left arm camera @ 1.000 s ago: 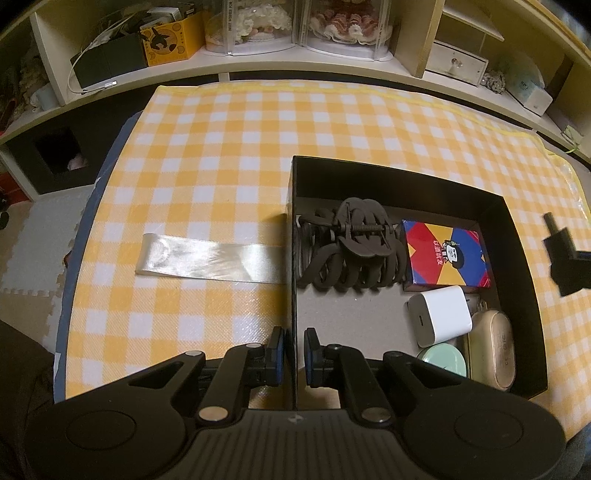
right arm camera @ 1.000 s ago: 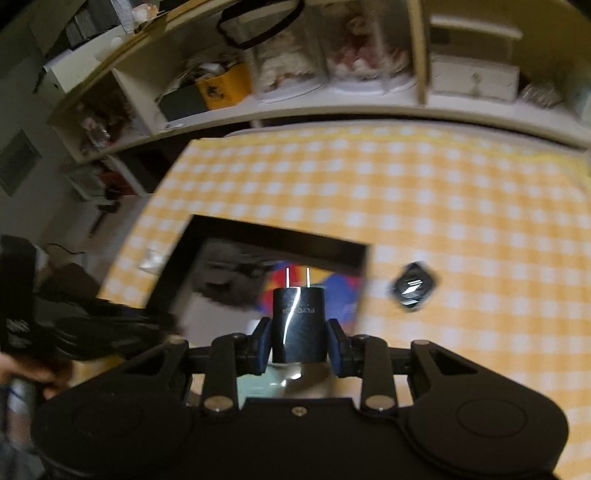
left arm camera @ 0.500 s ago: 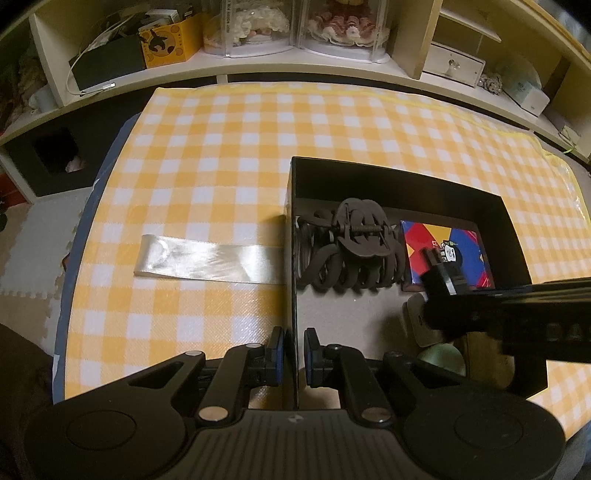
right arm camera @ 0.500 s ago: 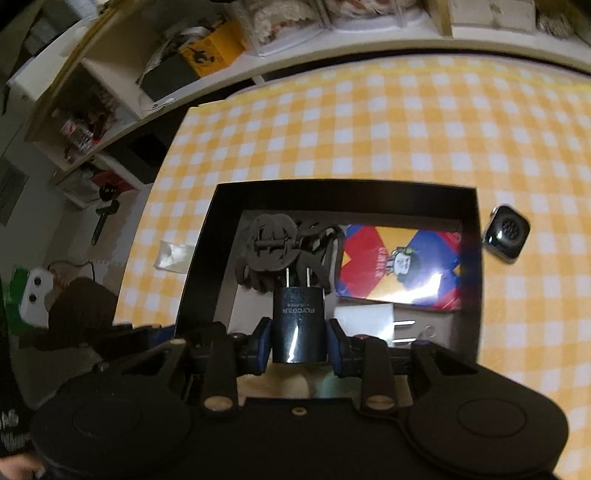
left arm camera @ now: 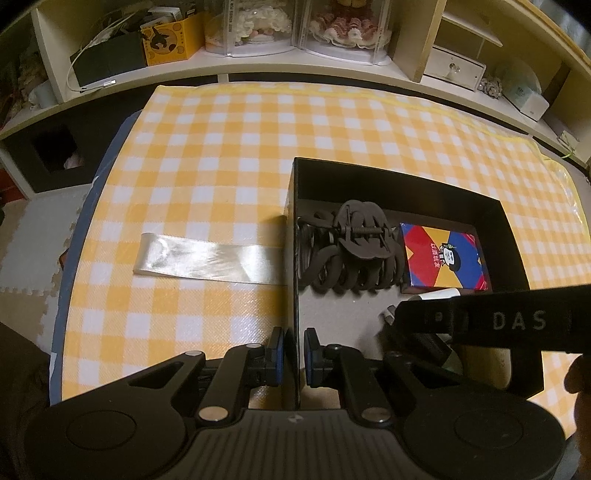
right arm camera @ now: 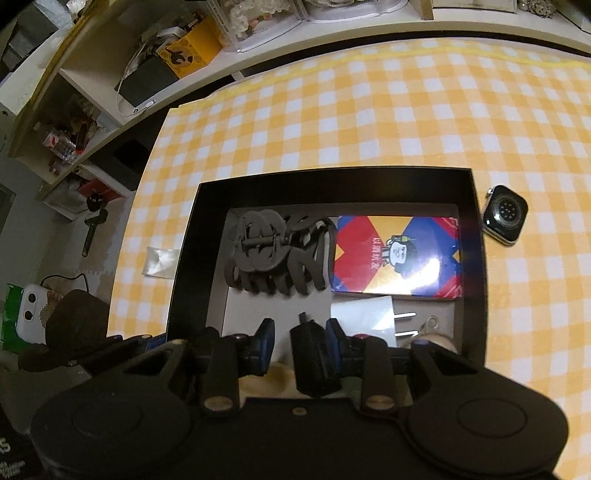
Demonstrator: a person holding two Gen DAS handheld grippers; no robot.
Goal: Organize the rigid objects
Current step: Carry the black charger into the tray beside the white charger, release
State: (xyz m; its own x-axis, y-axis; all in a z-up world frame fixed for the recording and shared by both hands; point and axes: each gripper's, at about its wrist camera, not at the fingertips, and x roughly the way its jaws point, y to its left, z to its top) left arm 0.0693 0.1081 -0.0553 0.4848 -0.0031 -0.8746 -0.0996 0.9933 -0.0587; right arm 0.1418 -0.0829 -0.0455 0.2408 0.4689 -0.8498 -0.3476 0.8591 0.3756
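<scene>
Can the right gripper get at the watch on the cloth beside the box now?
Probably not yet: the right gripper is low inside the box with a black charger between its jaws, and the box wall stands between it and the watch.

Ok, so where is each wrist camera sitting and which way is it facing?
Right wrist: above the near side of the black box, facing down into it and on toward the shelves; the right gripper shows.
Left wrist: on the left gripper, astride the box's left wall, facing across the checked cloth; the right gripper crosses its right side.
Shared: the box, the hair claw and the colourful card pack.
</scene>
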